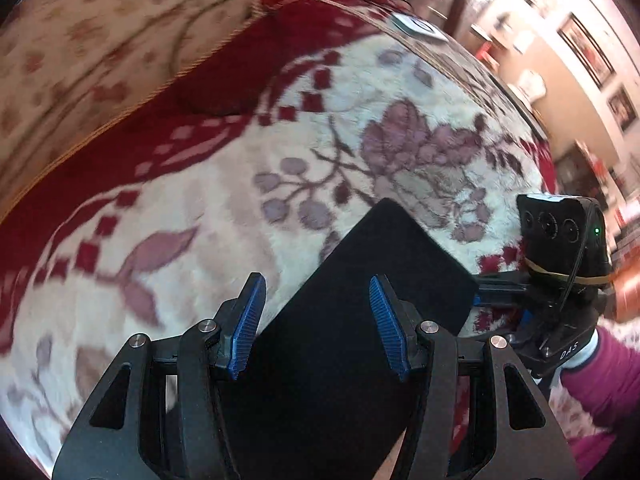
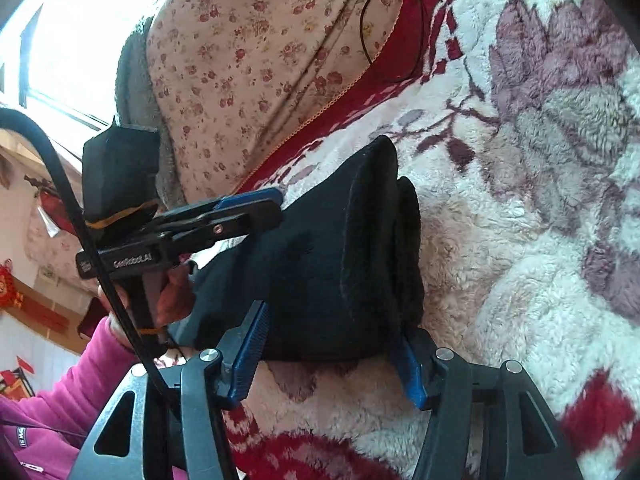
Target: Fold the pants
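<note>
The black pants [image 1: 360, 300] lie folded into a thick bundle on a fleecy blanket. My left gripper [image 1: 318, 312] hovers over the bundle with its blue pads spread wide; the right-hand pad sits above the cloth and the left-hand pad is beside its edge. In the right wrist view the pants [image 2: 340, 248] show stacked folded layers. My right gripper [image 2: 332, 360] straddles their near end, jaws spread, pads beside the cloth without squeezing it. The left gripper [image 2: 278, 208] reaches in from the left at the bundle's far corner.
The white, red and mauve floral blanket [image 1: 360, 100] covers the surface. A rose-patterned cushion [image 2: 260, 60] rises behind it, with a thin cord loop [image 2: 394, 20] over it. Magenta sleeves [image 2: 80, 380] hold both tools. A bright window [image 2: 80, 32] is at the upper left.
</note>
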{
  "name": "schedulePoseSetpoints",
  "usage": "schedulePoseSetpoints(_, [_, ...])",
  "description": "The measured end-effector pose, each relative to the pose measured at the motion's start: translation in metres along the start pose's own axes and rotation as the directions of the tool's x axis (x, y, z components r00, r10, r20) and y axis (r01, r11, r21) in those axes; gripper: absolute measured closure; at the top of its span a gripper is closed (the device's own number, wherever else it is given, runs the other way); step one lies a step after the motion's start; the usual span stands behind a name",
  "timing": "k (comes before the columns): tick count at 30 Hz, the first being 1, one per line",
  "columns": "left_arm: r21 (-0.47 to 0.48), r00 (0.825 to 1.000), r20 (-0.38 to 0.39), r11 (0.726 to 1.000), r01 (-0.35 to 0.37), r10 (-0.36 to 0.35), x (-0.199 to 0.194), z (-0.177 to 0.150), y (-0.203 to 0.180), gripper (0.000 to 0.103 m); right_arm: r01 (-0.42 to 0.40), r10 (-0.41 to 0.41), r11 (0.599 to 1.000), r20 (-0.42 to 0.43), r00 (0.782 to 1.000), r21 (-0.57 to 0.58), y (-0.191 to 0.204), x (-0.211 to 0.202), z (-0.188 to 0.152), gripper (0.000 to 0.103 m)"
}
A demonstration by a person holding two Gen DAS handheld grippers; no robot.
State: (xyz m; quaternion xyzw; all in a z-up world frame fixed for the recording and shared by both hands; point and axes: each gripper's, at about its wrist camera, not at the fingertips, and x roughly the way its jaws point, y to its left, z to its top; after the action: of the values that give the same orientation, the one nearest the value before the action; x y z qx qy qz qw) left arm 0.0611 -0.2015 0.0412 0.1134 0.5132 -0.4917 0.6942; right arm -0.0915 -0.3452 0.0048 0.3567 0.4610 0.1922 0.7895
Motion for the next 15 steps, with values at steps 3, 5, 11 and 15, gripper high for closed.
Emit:
schedulePoseSetpoints(3, [0.057,0.998,-0.039,0.997,0.050,-0.047,0.012,0.010,-0.001,0.049,-0.029,0.029,0.999,-0.001,1.000,0.016,-0.003,-0.002,-0.002,0.046])
schedulePoseSetpoints(5, [0.086,0.994,-0.079,0.992,0.088,-0.081,0.023,0.017,-0.003,0.049,-0.044,0.044,0.999,0.000,0.999,0.029,-0.005,-0.004,-0.003,0.046])
schedulePoseSetpoints(11, [0.121,0.977,-0.180,0.983,0.139,-0.116,0.052,0.034,-0.005,0.049,-0.064,0.064,0.998,-0.005,0.998,0.004,-0.002,-0.003,-0.005,0.035])
schedulePoseSetpoints(15, [0.170,0.962,-0.235,0.969,0.178,-0.136,0.062,0.040,-0.015,0.032,-0.074,0.074,0.997,-0.016,0.997,-0.009,0.000,-0.001,-0.004,0.033])
